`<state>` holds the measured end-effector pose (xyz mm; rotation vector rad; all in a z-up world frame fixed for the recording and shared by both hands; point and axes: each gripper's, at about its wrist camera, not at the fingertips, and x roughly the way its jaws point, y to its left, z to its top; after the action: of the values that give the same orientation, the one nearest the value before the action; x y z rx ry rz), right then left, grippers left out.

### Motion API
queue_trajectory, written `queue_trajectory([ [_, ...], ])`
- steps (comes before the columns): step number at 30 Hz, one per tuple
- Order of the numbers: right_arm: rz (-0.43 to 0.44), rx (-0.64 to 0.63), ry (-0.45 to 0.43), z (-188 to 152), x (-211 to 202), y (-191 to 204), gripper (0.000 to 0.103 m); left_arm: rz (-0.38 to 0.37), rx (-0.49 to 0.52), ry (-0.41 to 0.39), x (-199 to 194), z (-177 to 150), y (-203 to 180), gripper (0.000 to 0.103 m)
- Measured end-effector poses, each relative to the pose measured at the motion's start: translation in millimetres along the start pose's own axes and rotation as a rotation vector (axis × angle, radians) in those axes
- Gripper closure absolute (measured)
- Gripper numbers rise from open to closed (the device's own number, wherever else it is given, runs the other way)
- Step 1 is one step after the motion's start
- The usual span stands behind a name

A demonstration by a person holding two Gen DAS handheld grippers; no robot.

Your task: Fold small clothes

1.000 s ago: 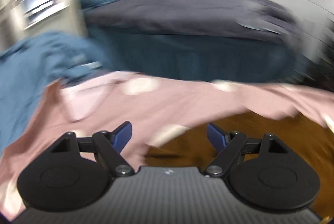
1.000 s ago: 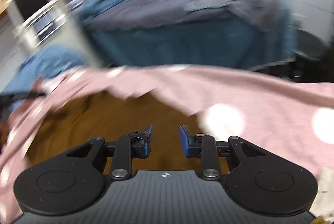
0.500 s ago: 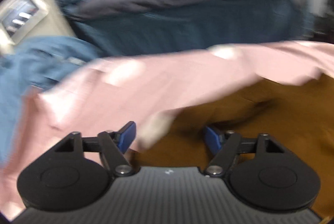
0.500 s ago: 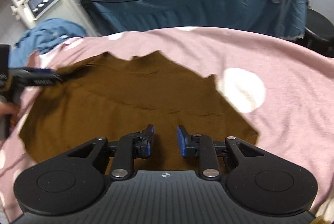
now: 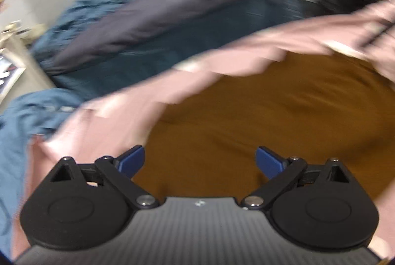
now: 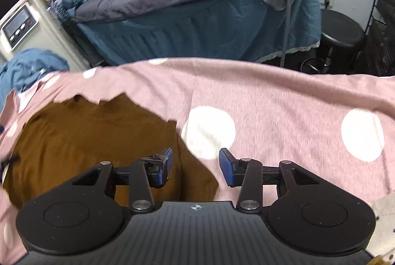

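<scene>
A brown garment [image 6: 86, 141] lies spread flat on a pink sheet with white dots [image 6: 284, 112]. My right gripper [image 6: 195, 163] hovers over the garment's right edge, where brown meets pink. Its jaws are opening and nothing is between them. The left wrist view is blurred by motion. There my left gripper [image 5: 200, 161] hangs over the near part of the brown garment [image 5: 271, 116], jaws opening wide with nothing between them. The pink sheet [image 5: 111, 121] wraps around the garment's far and left sides.
Beyond the pink sheet stands a bed [image 6: 197, 25] with a dark grey cover and a teal skirt. A black stool [image 6: 343, 32] and a black wire rack [image 6: 385, 5] are at the right. A white device with a screen [image 6: 17, 25] and a blue cloth heap [image 6: 27, 67] are at the left.
My left gripper has swung right, from over the pink sheet to over the brown garment, rolling as it went, and its jaws have widened. The right gripper's jaws have opened from a narrow gap.
</scene>
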<state>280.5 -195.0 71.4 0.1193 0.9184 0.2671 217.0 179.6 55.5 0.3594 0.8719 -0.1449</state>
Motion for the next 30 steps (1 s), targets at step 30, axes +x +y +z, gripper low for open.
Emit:
queue_trajectory([
  [30,0.177,0.201,0.121,-47.4,-25.4,-40.0,0.006,-0.092,0.716,-0.092,-15.0,-32.2,-268.7,0.018],
])
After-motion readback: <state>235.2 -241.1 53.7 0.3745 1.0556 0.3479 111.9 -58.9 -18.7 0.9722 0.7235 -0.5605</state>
